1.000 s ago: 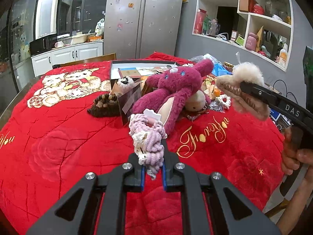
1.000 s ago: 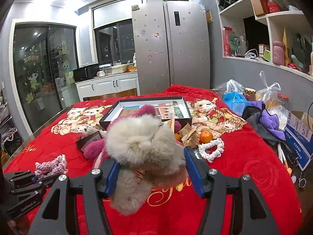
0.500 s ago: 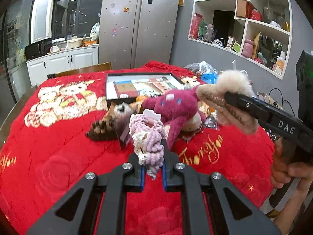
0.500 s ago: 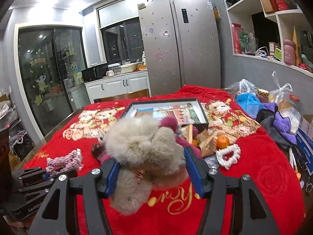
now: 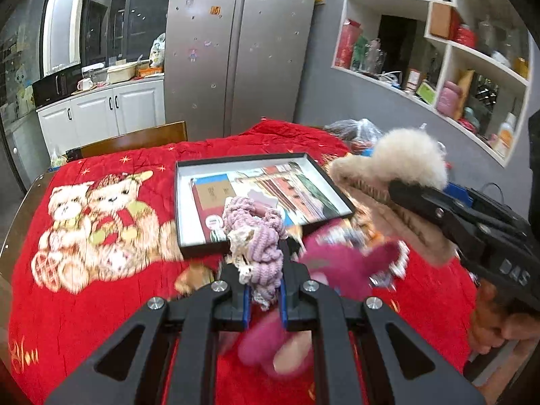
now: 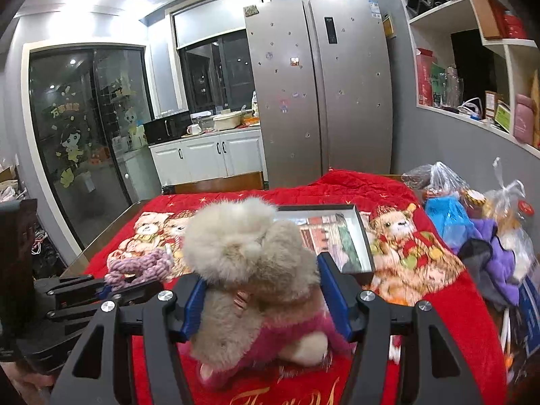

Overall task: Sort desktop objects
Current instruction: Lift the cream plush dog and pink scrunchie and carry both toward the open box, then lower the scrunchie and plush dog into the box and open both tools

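Carrying two light, soft, squashy things above the red surface just short of the black tray (image 5: 337,191): left tongs (image 5: 264,298) pinching the knitted lilac scrunchie (image 5: 260,236) mid-bunch, right tongs (image 6: 260,298) squeezing the beige fluffy toy (image 6: 249,263) across its body.

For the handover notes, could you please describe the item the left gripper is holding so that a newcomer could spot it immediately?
Start at the red blanket over the table, then find the shallow black box in its middle. In front of it, the left gripper pinches a lilac knitted scrunchie with cream lace, unlike the fluffy beige toy or magenta plush.
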Demonstrator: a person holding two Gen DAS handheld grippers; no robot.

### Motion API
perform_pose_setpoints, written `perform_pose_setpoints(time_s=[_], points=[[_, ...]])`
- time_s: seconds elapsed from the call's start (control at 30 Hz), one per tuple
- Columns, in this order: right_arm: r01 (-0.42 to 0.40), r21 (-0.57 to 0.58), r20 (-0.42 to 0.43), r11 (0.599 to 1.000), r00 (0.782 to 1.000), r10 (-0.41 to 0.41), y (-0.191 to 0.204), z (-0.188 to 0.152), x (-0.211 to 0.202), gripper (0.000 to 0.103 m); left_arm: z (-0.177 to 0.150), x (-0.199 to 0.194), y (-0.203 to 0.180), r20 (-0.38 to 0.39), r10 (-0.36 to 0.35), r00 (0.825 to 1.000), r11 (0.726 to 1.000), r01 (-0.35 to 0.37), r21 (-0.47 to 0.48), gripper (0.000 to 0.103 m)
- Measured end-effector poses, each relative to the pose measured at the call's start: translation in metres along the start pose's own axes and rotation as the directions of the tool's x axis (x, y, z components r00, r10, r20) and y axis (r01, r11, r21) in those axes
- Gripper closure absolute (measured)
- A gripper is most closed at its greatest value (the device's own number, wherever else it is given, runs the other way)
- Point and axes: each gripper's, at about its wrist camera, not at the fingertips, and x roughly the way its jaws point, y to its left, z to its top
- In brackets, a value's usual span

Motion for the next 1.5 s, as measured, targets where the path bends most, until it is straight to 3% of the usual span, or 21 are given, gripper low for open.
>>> perform_pose_setpoints(time_s=[0.13,0.37,0.57,0.73,1.0,1.17,1.43,1.47,1.5], points=[[-0.030,0.003,-0.039,1.000,0.999,0.030,-0.009,0.027,0.034,0.041,0.035,0.037,0.006,-0.027,0.015,1.000,1.000,-0.015,0.003,0.091],[-0.017,-0.023,-0.109,1.000,0.994,0.014,-0.024,0.061,0.104,0.041,0.077,0.110,0.021,-0.090,0.029,0.995,0.999,-0.031,-0.023,0.091],[0.013,-0.006,-0.183,1.000,0.983,-0.014,-0.045,0.065,0.162,0.041,0.080,0.172,0.041,-0.166,0.020,0.986,0.998,-0.029,-0.056,0.091],[0.028,0.029,-0.216,0.999,0.976,-0.021,-0.064,0.053,0.189,0.041,0.069,0.199,0.056,-0.199,0.008,0.980,0.999,-0.017,-0.044,0.091],[0.058,0.007,-0.295,0.998,0.954,-0.053,-0.072,0.034,0.224,0.041,0.065,0.214,0.056,-0.216,-0.003,0.976,1.000,-0.003,-0.027,0.091],[0.048,0.033,-0.357,0.998,0.933,-0.033,-0.079,0.020,0.241,0.041,0.062,0.216,0.047,-0.236,-0.020,0.972,1.000,0.017,-0.013,0.091],[0.041,0.045,-0.377,0.998,0.926,-0.021,-0.080,0.016,0.245,0.041,0.061,0.219,0.050,-0.255,-0.021,0.967,0.999,0.014,-0.029,0.090],[0.043,0.049,-0.380,0.998,0.925,-0.021,-0.081,0.016,0.246,0.040,0.060,0.220,0.051,-0.259,-0.019,0.966,1.000,0.012,-0.029,0.089],[0.045,0.055,-0.378,0.997,0.925,-0.021,-0.082,0.016,0.247,0.040,0.060,0.221,0.050,-0.268,-0.013,0.963,1.000,0.007,-0.025,0.081]])
